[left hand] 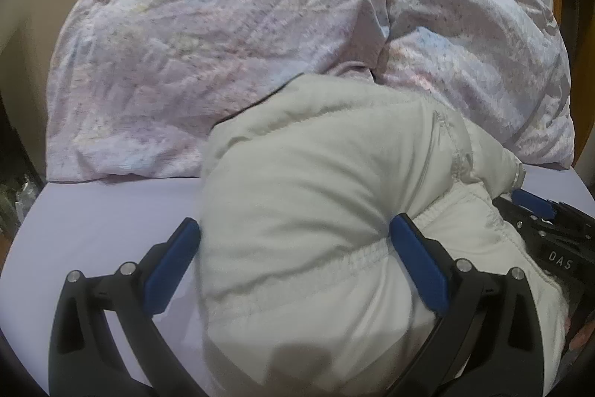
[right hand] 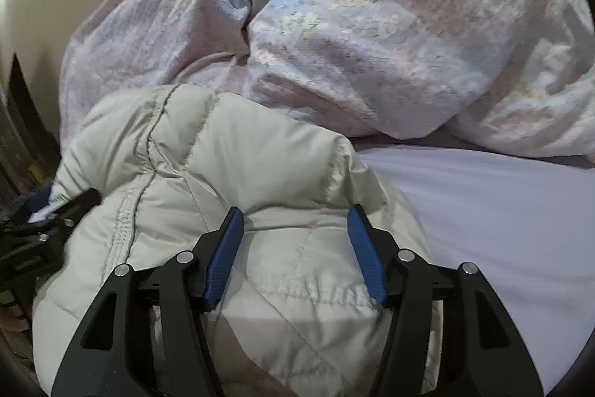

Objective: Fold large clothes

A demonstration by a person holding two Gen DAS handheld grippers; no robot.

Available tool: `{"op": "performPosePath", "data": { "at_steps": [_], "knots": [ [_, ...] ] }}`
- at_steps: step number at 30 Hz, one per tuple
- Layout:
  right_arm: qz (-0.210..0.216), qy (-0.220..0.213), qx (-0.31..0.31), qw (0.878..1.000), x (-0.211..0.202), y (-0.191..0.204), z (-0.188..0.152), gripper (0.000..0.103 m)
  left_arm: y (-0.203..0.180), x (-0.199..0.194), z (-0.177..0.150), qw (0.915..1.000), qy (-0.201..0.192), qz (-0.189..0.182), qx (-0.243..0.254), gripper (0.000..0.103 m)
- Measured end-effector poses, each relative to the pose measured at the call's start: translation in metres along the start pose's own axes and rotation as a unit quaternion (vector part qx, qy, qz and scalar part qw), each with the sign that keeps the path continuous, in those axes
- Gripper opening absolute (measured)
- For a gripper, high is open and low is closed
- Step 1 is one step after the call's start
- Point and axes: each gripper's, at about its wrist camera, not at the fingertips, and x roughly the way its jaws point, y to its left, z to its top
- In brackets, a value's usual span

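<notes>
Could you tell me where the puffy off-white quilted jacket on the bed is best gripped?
Grip the puffy off-white quilted jacket at its stitched hem band, coming from the near edge, jaws straddling it. The seam is flatter and firmer than the slippery padded panels, which bulge.

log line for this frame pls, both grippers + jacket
left hand-held gripper: clamped on white puffer jacket | right hand-held gripper: clamped on same jacket | jacket: bunched on lilac sheet | floral duvet: behind

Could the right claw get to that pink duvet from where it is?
Probably not directly. The puffy white jacket bulges between the right claw's fingers and rises in front of it, with the duvet heaped behind. It would likely have to let go and lift over.
</notes>
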Motion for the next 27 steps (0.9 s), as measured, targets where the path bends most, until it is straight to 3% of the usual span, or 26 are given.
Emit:
{"op": "performPosePath", "data": {
  "at_steps": [5,7,11,16,19,27],
  "knots": [
    [-0.008,0.002,-0.013,1.0,-0.035,-0.001,-0.012,0.061,0.01,-0.033,-0.015,0.9996,-0.002,-0.025,-0.012,0.101],
    [-0.004,0.013,0.008,1.0,-0.031,-0.01,-0.018,0.071,0.007,-0.031,-0.021,0.9998,-0.004,-0.017,-0.003,0.101],
    [0.018,0.034,0.073,0.997,-0.027,-0.023,-0.02,0.074,0.004,-0.035,-0.022,0.9999,0.003,-0.007,-0.009,0.101],
    [-0.009,0.002,0.047,0.999,-0.069,-0.009,-0.03,0.075,0.009,-0.071,-0.033,0.9997,-0.016,-0.017,-0.009,0.101],
    [-0.003,-0.006,0.06,0.998,-0.093,-0.007,-0.041,0.09,0.015,-0.092,-0.045,0.9992,-0.018,-0.029,-0.019,0.101],
    [0.026,0.023,0.087,0.996,-0.137,0.003,-0.082,0.097,0.019,-0.149,-0.082,0.9987,-0.026,-0.037,-0.023,0.101]
  ]
}}
